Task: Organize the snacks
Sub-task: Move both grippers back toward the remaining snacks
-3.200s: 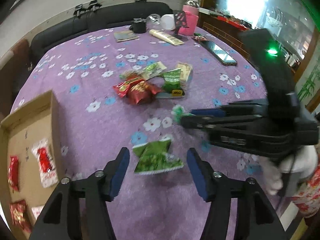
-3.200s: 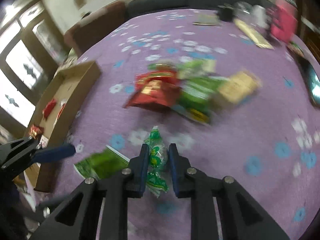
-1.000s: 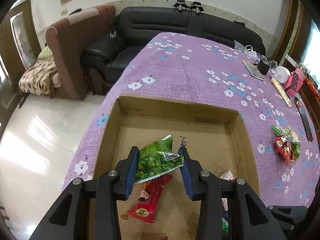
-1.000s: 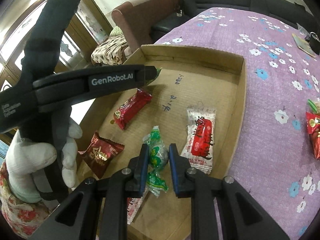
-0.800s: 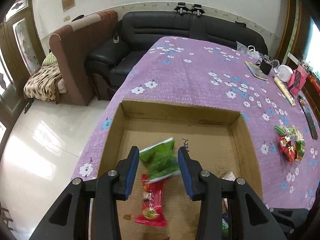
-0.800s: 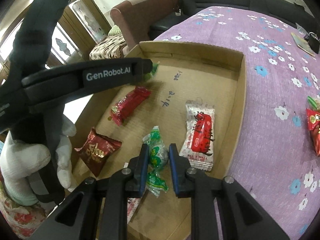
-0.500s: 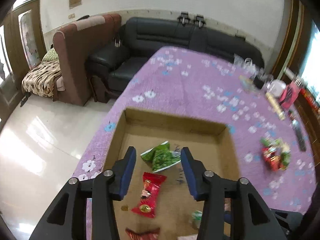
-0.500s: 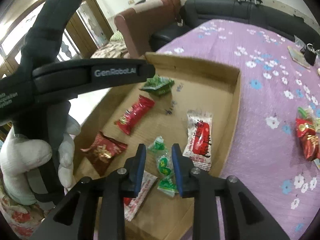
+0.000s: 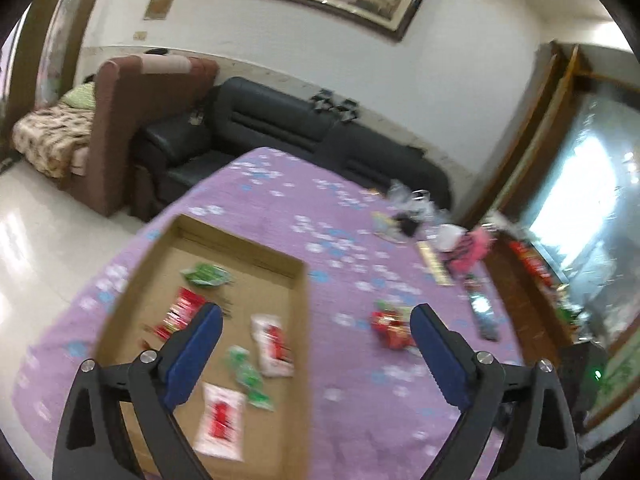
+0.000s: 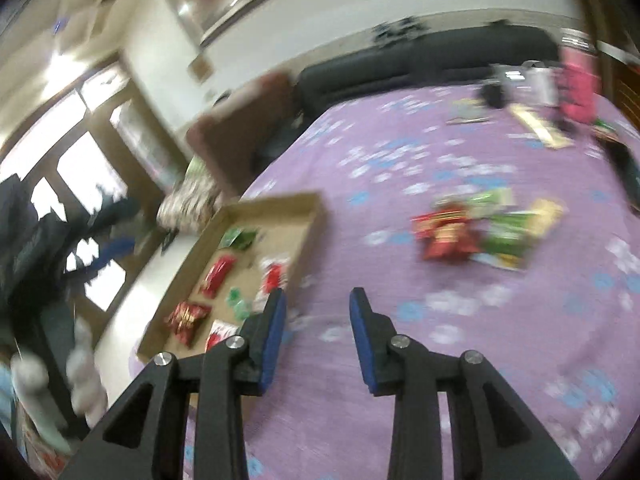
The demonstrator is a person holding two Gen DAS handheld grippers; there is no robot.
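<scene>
Nearby, black sofa behind table.

the left gripper, its jaws just opened wide with nothing held between them, is seen above the cardboard box where snack packets are scattered.

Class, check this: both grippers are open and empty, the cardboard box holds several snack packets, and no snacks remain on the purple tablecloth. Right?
Not quite. The right wrist view shows a pile of snacks on the purple tablecloth, outside the cardboard box. The rest stands.
</scene>
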